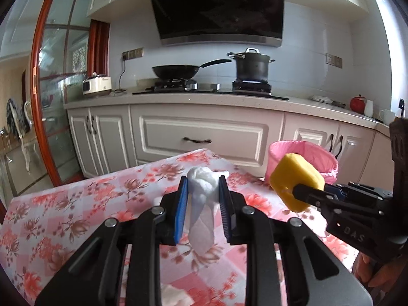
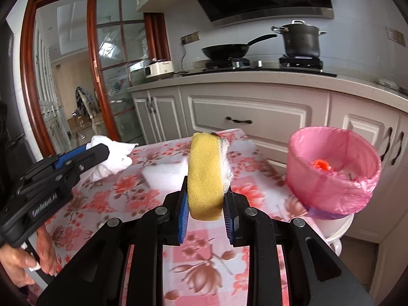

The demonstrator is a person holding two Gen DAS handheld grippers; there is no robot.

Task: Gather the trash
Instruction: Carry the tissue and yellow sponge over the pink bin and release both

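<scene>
Both tools clamp trash above table [image 2: 107,199], right sponge [image 2: 205,176] near bin [image 2: 306,178].

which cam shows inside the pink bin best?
Right wrist: it looks into the pink-lined bin, showing an orange scrap and pale trash inside. Left wrist sees only the bin's rim and outer side; the yellow sponge in the right gripper covers part.

Each camera sits just behind its own claw and looks forward and a little down along the fingers. The left claw [image 1: 202,186] view faces the stove [image 1: 211,88] straight ahead, with the bin [image 1: 278,158] close ahead on its right. The right claw [image 2: 206,191] view faces likewise. Both share the worktop [image 1: 76,204], the bin and the stove, and each catches the other claw at its edge.
</scene>
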